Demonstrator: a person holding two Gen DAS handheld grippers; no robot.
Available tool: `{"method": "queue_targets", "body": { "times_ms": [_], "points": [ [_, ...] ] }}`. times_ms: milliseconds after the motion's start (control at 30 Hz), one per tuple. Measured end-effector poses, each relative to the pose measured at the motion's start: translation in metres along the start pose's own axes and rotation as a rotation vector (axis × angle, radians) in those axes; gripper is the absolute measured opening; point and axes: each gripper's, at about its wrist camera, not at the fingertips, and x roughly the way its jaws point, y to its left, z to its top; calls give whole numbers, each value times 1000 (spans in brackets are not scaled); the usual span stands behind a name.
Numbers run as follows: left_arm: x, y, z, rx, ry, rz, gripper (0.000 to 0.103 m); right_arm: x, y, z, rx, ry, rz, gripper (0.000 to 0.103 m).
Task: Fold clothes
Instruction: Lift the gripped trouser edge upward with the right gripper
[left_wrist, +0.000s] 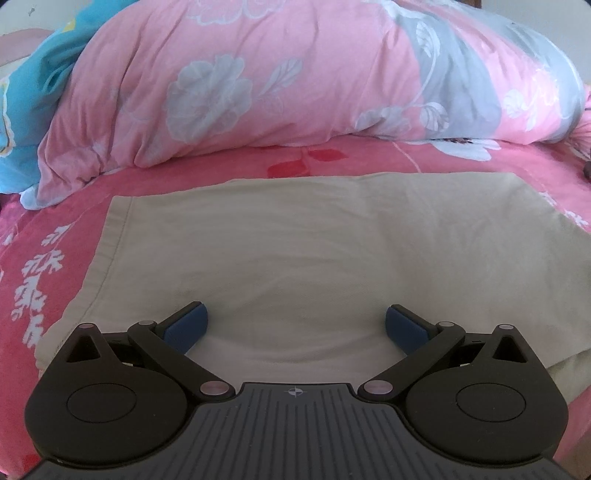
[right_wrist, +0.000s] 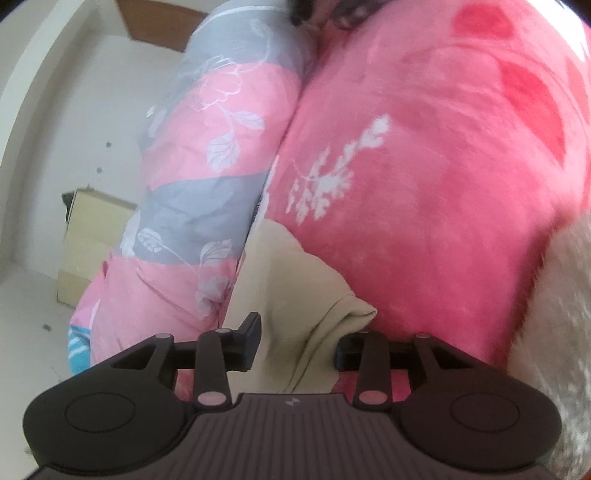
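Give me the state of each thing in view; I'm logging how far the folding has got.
beige garment: lying flat on the bed, one bunched corner lifted between the right gripper's fingers.
left gripper: open wide over the garment, holding nothing.
right gripper: part open, cloth between the pads, grip unclear.
floral quilt: heaped behind the garment.
pink blanket: spread beneath.

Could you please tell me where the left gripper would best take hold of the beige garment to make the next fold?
Probably the near hem of the beige garment, directly below the open left gripper. The cloth lies flat on the pink blanket, so come down from above at the near side and pinch that edge; the far edge sits close under the floral duvet.
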Motion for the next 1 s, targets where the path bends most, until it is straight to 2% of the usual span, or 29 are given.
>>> {"method": "queue_targets", "body": {
  "times_ms": [100, 267, 433, 533, 633, 733, 800, 1000],
  "points": [
    [0, 1, 0, 7, 3, -7, 103, -2, 12, 2, -74, -22, 20, 25],
    [0, 1, 0, 17, 2, -9, 103, -2, 48, 4, -227, -41, 72, 21],
    [0, 0, 0, 22, 3, -3, 103, 0, 83, 8, -360, -30, 168, 20],
    [-2, 3, 5, 32, 23, -12, 103, -1, 80, 9, -353, -22, 196, 20],
    [-6, 6, 16, 37, 62, 5, 103, -3, 59, 14, -307, -6, 196, 20],
    [1, 0, 28, 122, 95, 33, 103, -5, 35, 18, -253, 19, 200, 20],
    [12, -5, 37, 157, 132, 21, 103, -6, 24, 19, -239, 31, 217, 20],
    [45, -16, 69, 253, 193, 12, 103, -6, 16, 19, -258, 35, 246, 20]
  ]
}}
